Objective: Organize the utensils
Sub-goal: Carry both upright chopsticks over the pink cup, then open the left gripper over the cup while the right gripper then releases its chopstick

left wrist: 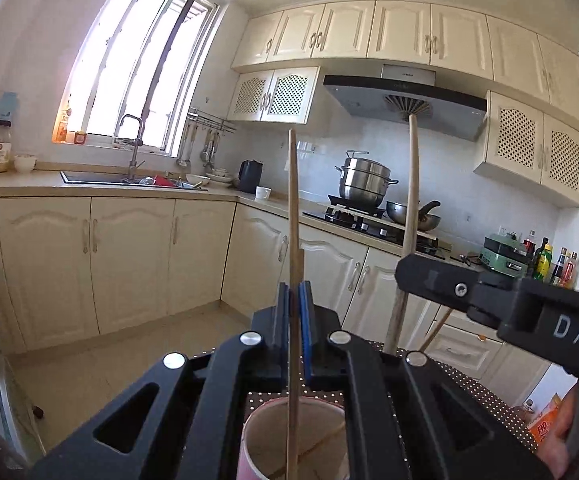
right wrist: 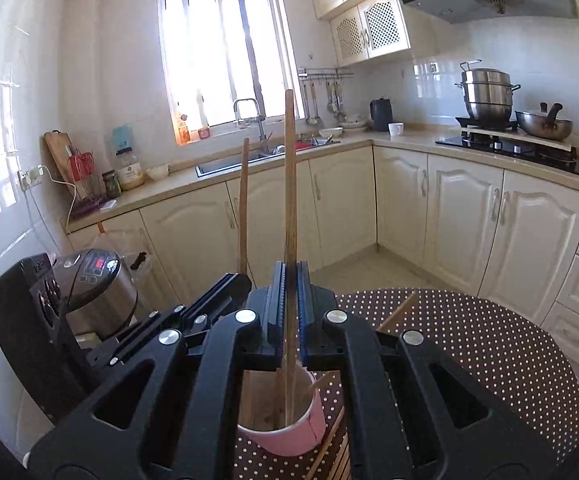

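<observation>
A pink paper cup (left wrist: 293, 440) stands on the dotted table right under both grippers. My left gripper (left wrist: 294, 292) is shut on an upright wooden chopstick (left wrist: 292, 200) whose lower end reaches into the cup. To its right, the right gripper (left wrist: 403, 276) holds a second upright chopstick (left wrist: 412, 184). In the right wrist view my right gripper (right wrist: 291, 276) is shut on that chopstick (right wrist: 289, 180), its tip inside the cup (right wrist: 301, 432). The left gripper (right wrist: 241, 280) stands close beside it on the left with its chopstick (right wrist: 243, 200).
Loose chopsticks (right wrist: 399, 312) lie on the brown polka-dot table (right wrist: 469, 344) beyond and beside the cup. A rice cooker (right wrist: 93, 284) stands at the left. An orange packet (left wrist: 545, 424) lies at the table's right, near a person's hand (left wrist: 565, 436). Kitchen cabinets and a stove line the far walls.
</observation>
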`<state>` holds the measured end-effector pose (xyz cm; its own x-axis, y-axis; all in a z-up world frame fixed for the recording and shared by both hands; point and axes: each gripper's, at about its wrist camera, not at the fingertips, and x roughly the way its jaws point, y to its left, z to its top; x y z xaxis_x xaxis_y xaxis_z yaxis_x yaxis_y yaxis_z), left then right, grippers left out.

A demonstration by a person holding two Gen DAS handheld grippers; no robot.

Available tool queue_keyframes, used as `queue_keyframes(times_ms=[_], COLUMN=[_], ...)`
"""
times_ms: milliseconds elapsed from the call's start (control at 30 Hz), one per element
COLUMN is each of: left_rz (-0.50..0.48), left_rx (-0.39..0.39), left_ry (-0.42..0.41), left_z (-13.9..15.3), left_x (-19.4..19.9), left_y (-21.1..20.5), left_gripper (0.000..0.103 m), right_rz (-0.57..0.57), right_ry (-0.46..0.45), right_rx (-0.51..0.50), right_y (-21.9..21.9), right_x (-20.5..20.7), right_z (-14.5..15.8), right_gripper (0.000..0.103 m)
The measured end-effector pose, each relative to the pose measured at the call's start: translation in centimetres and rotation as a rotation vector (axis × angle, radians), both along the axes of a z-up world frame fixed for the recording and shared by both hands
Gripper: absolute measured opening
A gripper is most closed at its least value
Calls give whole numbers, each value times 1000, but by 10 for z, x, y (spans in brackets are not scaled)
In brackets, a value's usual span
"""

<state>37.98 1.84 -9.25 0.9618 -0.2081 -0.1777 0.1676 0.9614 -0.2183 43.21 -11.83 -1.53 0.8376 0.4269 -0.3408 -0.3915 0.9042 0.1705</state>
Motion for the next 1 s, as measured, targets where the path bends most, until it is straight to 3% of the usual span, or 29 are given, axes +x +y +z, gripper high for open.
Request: queue_keyframes(times_ms=[367,467,1000], left_rz=[-20,-12,40], left_rx=[6,24,98], left_ry=[38,37,71], left_z=[-2,-1,10], left_x=[-12,-17,-38], left_y=[2,1,10], left_gripper=[7,27,41], right_rz=[-7,-8,-12], right_ry=[38,46,100], right_rx=[-10,-10,20], right_y=[-6,-6,-6], right_x=[-8,-9,-15], right_z=[-9,-11,-20], right_gripper=[6,6,7])
